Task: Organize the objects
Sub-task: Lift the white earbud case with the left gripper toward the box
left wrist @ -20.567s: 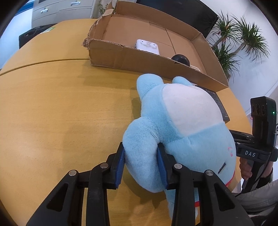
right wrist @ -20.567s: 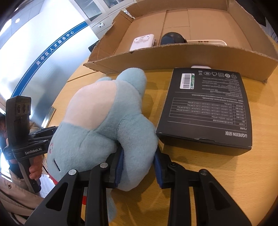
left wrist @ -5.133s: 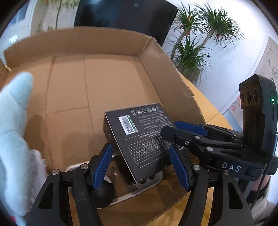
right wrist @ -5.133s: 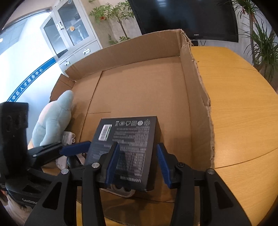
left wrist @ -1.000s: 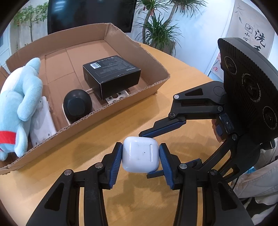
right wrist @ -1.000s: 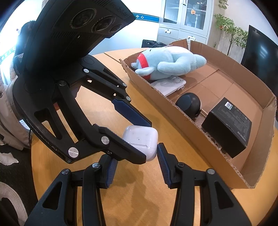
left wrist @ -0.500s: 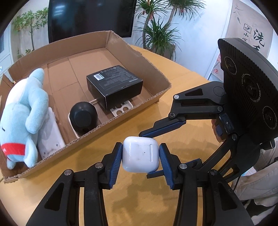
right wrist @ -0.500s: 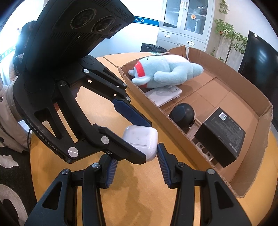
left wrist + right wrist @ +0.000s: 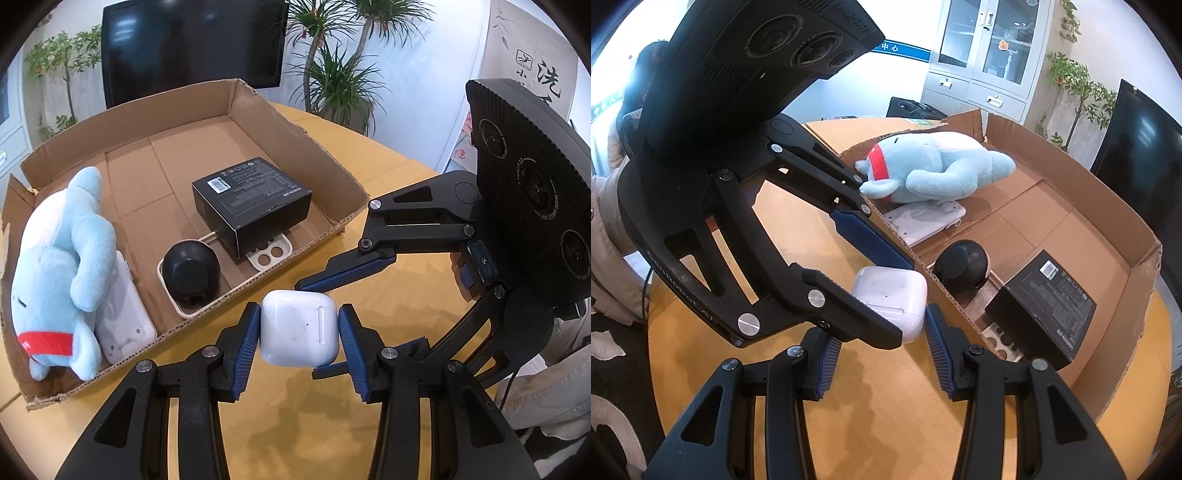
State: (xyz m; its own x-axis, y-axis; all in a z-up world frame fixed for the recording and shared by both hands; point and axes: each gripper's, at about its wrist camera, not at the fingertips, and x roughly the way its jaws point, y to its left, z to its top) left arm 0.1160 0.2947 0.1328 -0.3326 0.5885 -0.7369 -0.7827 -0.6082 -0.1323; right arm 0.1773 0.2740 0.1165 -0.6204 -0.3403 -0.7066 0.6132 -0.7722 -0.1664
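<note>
White earbud case, rounded and glossy, held above a wooden table, clamped between the blue pads of the left gripper. Right gripper facing it from the opposite side, fingers spread to either side of the same case; contact with its pads cannot be told. Just beyond, an open cardboard box on the table. Inside, from one end: blue plush toy with a red band, lying partly on a white flat device; black round object on a beige tray; black product box resting on that tray's other end.
</note>
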